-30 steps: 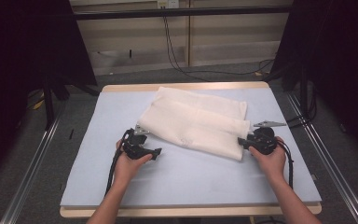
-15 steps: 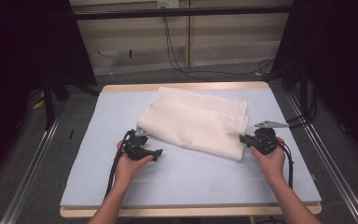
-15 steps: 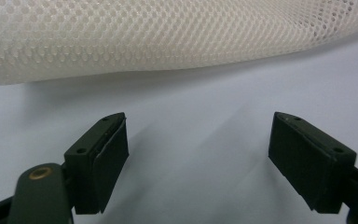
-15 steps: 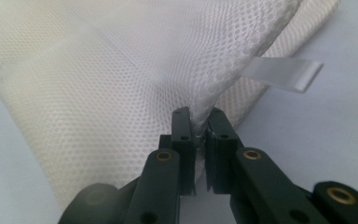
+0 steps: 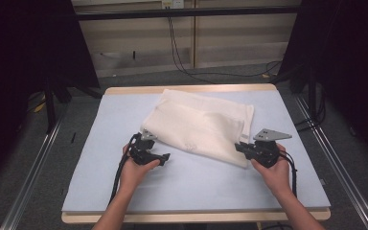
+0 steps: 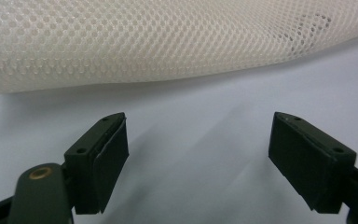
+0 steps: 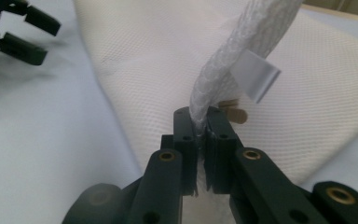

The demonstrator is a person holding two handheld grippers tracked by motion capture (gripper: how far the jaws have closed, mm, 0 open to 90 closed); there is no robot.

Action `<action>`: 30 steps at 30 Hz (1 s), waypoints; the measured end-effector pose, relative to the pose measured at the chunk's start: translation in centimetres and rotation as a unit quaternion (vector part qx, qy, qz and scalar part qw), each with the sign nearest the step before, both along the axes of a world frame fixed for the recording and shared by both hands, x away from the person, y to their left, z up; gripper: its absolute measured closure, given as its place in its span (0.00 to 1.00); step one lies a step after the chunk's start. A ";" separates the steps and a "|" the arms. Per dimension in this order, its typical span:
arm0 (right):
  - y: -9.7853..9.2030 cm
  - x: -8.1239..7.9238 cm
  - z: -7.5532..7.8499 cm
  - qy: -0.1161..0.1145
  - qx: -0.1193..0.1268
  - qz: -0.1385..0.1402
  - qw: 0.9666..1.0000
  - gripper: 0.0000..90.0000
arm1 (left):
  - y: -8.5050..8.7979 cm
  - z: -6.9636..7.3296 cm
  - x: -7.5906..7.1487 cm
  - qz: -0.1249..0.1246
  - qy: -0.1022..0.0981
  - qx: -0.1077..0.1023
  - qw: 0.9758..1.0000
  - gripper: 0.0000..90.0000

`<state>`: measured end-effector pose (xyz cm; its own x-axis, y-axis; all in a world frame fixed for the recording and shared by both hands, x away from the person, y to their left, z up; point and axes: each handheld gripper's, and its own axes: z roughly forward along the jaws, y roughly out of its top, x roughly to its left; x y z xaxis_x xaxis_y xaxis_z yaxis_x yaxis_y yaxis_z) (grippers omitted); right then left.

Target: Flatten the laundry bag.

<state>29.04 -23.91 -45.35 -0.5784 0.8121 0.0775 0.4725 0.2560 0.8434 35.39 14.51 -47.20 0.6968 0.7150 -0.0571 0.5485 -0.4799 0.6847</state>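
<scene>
A cream mesh cloth [image 5: 199, 124] lies folded on the light blue mat [image 5: 196, 187]. My right gripper [image 5: 240, 146] is at the cloth's near right corner. Its jaws have just closed, and in the right gripper view the gripper [image 7: 199, 116] is shut on a bunched edge of the cloth [image 7: 168, 56], lifted off the mat beside a white tag [image 7: 256, 74]. My left gripper [image 5: 165, 156] rests on the mat just before the cloth's near left edge. Its jaws stand open with nothing between them [image 6: 198, 121], and the cloth [image 6: 168, 42] lies just beyond.
The mat covers a wooden table [image 5: 191, 89] whose edges show at the back and front. Metal rails [image 5: 33, 163] run along the floor on both sides. Cables [image 5: 187, 67] lie on the floor behind. The left gripper [image 7: 25, 32] also shows far off in the right gripper view.
The right gripper has shut on the cloth's near right corner and raised it a little, so the cloth humps up there. The left gripper has stayed where it was.
</scene>
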 end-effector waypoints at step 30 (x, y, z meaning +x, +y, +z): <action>5.1 -2.8 -1.8 0.021 -0.042 0.131 0.990 0.94 | -0.7 2.1 -0.8 -0.014 -0.029 -0.018 0.999 0.20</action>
<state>26.27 -18.79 -47.19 -0.7673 0.6398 0.0442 0.4144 0.4420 0.7956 34.63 13.82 -45.08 0.7187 0.6941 -0.0416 0.4951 -0.4688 0.7315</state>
